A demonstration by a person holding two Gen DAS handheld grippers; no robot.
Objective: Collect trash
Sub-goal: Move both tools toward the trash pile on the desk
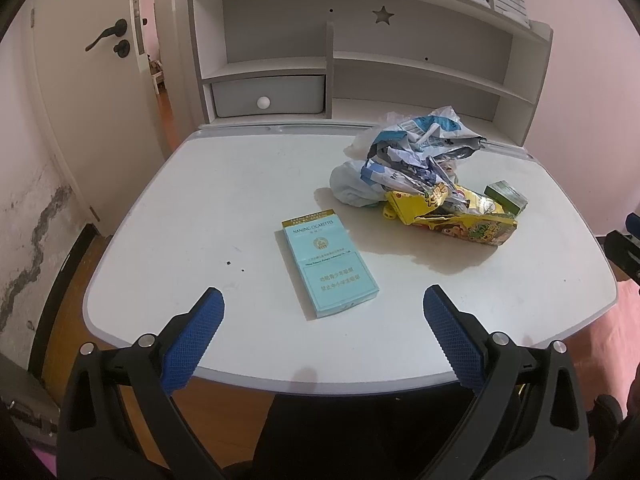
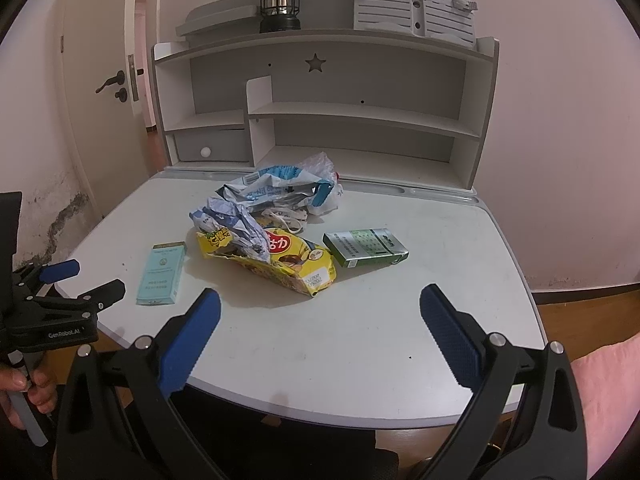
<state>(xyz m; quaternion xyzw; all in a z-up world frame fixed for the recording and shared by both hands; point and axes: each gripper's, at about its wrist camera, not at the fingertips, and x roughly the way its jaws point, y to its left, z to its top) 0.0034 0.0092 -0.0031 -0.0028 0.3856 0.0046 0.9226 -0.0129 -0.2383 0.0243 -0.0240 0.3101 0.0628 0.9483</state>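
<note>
A light blue cigarette pack (image 1: pixel 330 262) lies flat on the white desk (image 1: pixel 200 208), just beyond my open left gripper (image 1: pixel 324 304). Behind it sits a pile of crumpled blue-white wrappers (image 1: pixel 412 152), a yellow snack bag (image 1: pixel 452 216) and a green cigarette pack (image 1: pixel 506 196). In the right wrist view my open, empty right gripper (image 2: pixel 320 306) hovers over the desk's front edge, facing the yellow snack bag (image 2: pixel 288 260), wrappers (image 2: pixel 272 196), green pack (image 2: pixel 366 248) and blue pack (image 2: pixel 162 274). The left gripper (image 2: pixel 80 280) shows at the left.
A white shelf unit (image 2: pixel 340 112) with a small drawer (image 1: pixel 268 96) stands at the desk's back. A black lantern (image 2: pixel 280 2) sits on top. A door (image 1: pixel 104 60) is at the left. Wooden floor (image 2: pixel 580 300) lies right of the desk.
</note>
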